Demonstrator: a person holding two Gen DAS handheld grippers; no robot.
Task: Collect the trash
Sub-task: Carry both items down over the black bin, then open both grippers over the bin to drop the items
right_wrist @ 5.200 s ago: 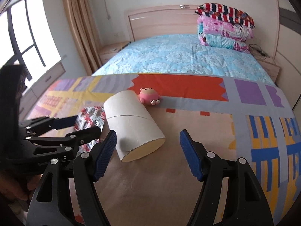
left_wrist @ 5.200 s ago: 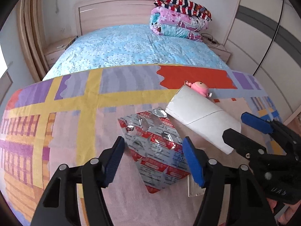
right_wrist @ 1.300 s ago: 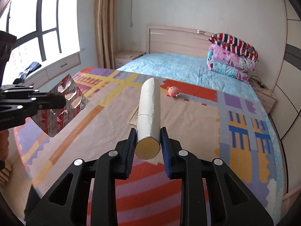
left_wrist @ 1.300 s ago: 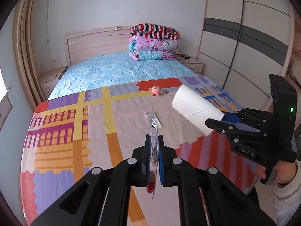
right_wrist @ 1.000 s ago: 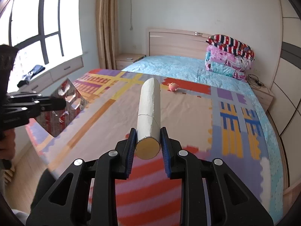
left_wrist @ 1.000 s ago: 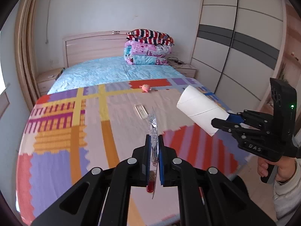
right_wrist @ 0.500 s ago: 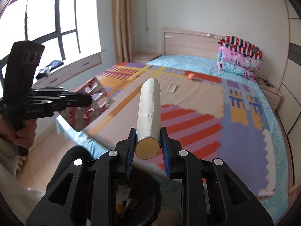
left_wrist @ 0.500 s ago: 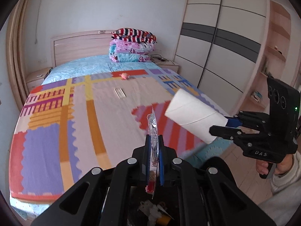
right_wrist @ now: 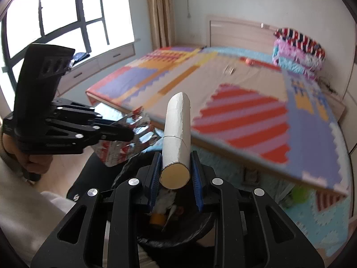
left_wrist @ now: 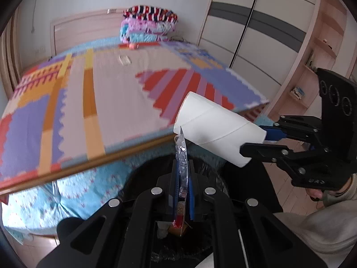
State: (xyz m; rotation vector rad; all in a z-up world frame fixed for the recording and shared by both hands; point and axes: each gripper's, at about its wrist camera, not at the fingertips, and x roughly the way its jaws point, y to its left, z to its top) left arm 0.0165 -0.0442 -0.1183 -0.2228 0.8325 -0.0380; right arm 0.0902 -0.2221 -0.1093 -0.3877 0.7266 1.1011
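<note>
My left gripper (left_wrist: 183, 178) is shut on a silver and red foil blister pack (left_wrist: 182, 156), seen edge-on; the pack also shows flat in the right wrist view (right_wrist: 129, 138). My right gripper (right_wrist: 176, 165) is shut on a white cardboard tube (right_wrist: 176, 134), which also shows in the left wrist view (left_wrist: 216, 131). Both grippers hang over a black-lined trash bin (right_wrist: 178, 232) with scraps inside, at the foot of the bed; the bin also shows in the left wrist view (left_wrist: 145, 174).
The bed carries a colourful foam mat (left_wrist: 100, 93) with a small white card (left_wrist: 125, 59) and a pink toy (left_wrist: 133, 46) far back. Folded quilts (left_wrist: 149, 24) lie by the headboard. Wardrobe doors (left_wrist: 256, 33) stand right, a window (right_wrist: 55, 22) left.
Both grippers have drawn back from the bed and dropped lower with their loads; the bin now lies right beneath them. Both stay shut.
</note>
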